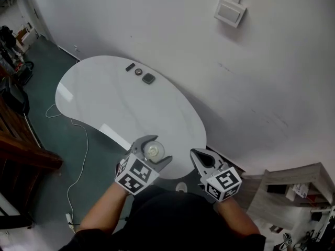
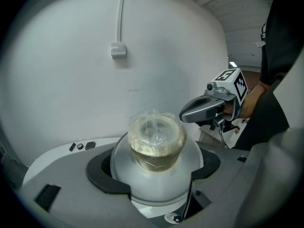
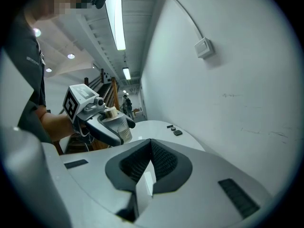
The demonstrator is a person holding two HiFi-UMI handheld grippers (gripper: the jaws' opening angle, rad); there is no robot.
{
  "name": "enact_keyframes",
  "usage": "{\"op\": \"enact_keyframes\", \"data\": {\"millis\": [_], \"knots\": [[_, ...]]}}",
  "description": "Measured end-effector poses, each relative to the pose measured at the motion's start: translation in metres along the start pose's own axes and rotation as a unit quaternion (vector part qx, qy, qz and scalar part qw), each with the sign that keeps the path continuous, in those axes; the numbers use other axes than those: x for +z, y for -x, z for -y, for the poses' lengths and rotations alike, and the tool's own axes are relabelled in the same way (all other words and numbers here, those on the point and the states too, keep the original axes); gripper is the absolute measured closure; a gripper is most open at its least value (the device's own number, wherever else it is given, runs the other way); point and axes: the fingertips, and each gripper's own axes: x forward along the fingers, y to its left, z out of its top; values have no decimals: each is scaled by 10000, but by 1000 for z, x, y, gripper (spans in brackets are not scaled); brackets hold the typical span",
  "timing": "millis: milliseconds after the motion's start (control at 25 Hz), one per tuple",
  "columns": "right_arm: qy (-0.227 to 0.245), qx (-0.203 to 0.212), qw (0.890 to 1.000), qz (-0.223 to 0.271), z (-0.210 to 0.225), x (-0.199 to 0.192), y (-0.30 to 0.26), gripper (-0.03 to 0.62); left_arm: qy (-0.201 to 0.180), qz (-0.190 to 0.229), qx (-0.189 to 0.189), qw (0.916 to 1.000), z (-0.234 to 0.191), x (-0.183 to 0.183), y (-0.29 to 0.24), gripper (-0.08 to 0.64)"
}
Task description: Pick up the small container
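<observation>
Clear film is covering the small container (image 2: 156, 141), which the left gripper (image 1: 155, 150) is grasping over the white table (image 1: 104, 98); the right gripper (image 1: 198, 157) is hanging clenched, empty.

Soft, even white light filled the room. 2 ceiling tubes (image 3: 115, 18) burned out bright in the right gripper view. The white table (image 1: 120, 103) carried pale glare streaks. Both gripper views bent lines at the edges and faded into black corners. The small container (image 2: 156, 139) showed faint glints and looked slightly soft.
</observation>
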Motion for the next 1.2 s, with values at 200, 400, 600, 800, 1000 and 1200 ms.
{"op": "enact_keyframes", "data": {"millis": [200, 400, 600, 800, 1000, 1200], "knots": [[-40, 138, 9999, 9, 4, -4, 7, 597, 105, -20, 153, 9998, 11, 3, 3, 216], [-3, 224, 9997, -15, 5, -8, 11, 597, 119, -70, 299, 9995, 19, 6, 8, 216], [109, 303, 9995, -72, 1, -13, 13, 597, 108, -181, 361, 9991, 25, 4, 9, 216], [93, 352, 9993, -85, 0, -17, 17, 597, 124, -201, 428, 9988, 29, 5, 7, 216], [71, 347, 9993, -79, 4, -17, 19, 597, 94, -204, 421, 9989, 31, 10, 4, 216], [29, 333, 9994, -79, 7, -18, 19, 597, 94, -243, 425, 9988, 32, 9, 3, 216]]}}
